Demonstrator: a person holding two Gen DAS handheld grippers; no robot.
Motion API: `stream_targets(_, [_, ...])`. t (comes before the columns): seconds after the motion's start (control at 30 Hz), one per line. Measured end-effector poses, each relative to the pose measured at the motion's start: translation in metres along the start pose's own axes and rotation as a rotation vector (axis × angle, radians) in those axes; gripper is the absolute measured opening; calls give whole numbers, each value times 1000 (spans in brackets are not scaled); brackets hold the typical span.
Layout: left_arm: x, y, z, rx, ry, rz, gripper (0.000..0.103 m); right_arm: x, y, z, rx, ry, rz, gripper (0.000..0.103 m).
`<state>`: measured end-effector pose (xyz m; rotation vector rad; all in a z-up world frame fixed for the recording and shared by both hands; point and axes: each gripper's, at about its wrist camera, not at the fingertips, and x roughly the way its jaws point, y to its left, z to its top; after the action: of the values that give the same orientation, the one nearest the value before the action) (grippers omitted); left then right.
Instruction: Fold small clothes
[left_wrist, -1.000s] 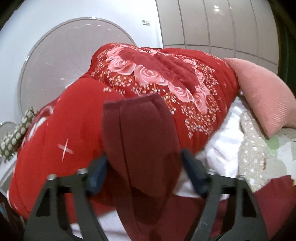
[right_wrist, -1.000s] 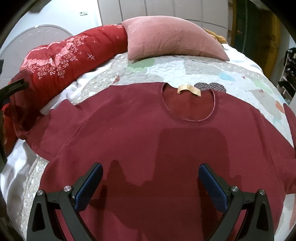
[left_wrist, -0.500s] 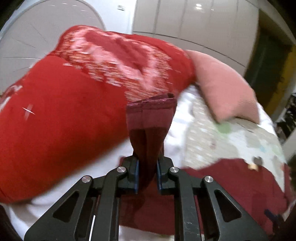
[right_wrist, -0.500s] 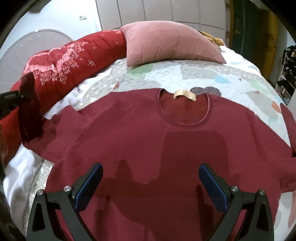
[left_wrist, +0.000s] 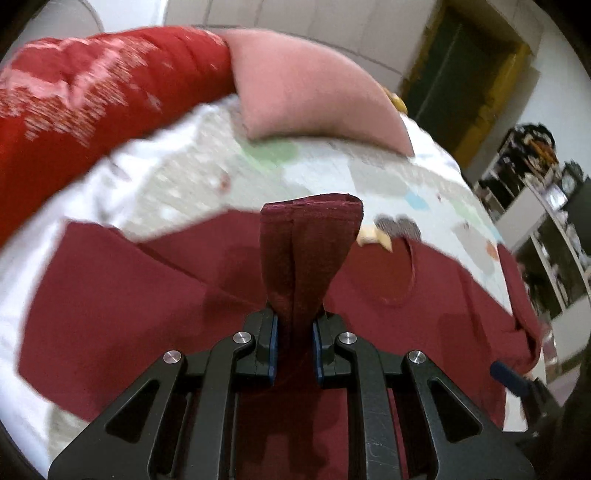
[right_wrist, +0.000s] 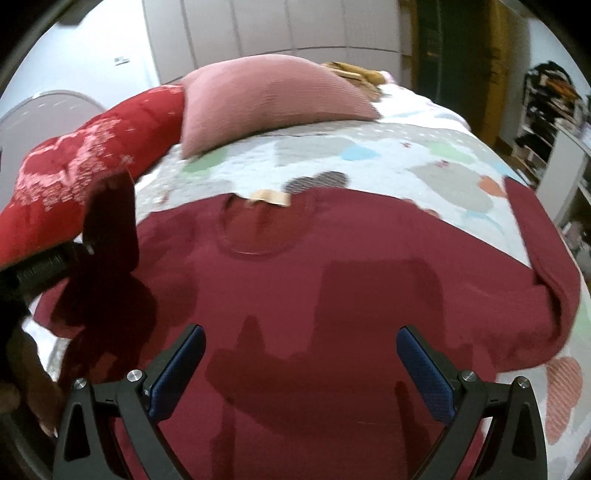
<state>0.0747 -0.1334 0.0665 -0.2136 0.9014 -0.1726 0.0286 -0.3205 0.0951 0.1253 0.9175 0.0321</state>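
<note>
A dark red long-sleeved shirt (right_wrist: 332, 266) lies flat on the bed, neck opening (right_wrist: 258, 232) with a tan label facing away. My left gripper (left_wrist: 293, 332) is shut on the shirt's left sleeve cuff (left_wrist: 310, 236), which stands up between its fingers, lifted over the shirt body (left_wrist: 424, 306). In the right wrist view the left gripper (right_wrist: 79, 251) holds that sleeve (right_wrist: 110, 229) at the left. My right gripper (right_wrist: 301, 365) is open and empty above the shirt's lower middle. The right sleeve (right_wrist: 543, 236) lies bent along the bed's right side.
A pink pillow (right_wrist: 269, 103) and a red floral quilt (right_wrist: 81, 166) lie at the bed's far end. The patterned bedspread (right_wrist: 369, 155) covers the bed. Shelves with clutter (right_wrist: 554, 110) stand to the right. A dark doorway (left_wrist: 454, 74) is beyond.
My left gripper closed on the sleeve cuff and swung right, carrying it from over the red quilt to over the shirt body. My right gripper stayed open, drifting slightly.
</note>
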Motion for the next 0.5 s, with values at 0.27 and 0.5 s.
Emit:
stream_targets(0.27, [11,-11,-17,89,103,26,19,5,-21,-11,24,42,-16,103])
stream_targets(0.5, [-68,45,-19,63,-58,123,63,-2,-3,-6,6,-1,71,103])
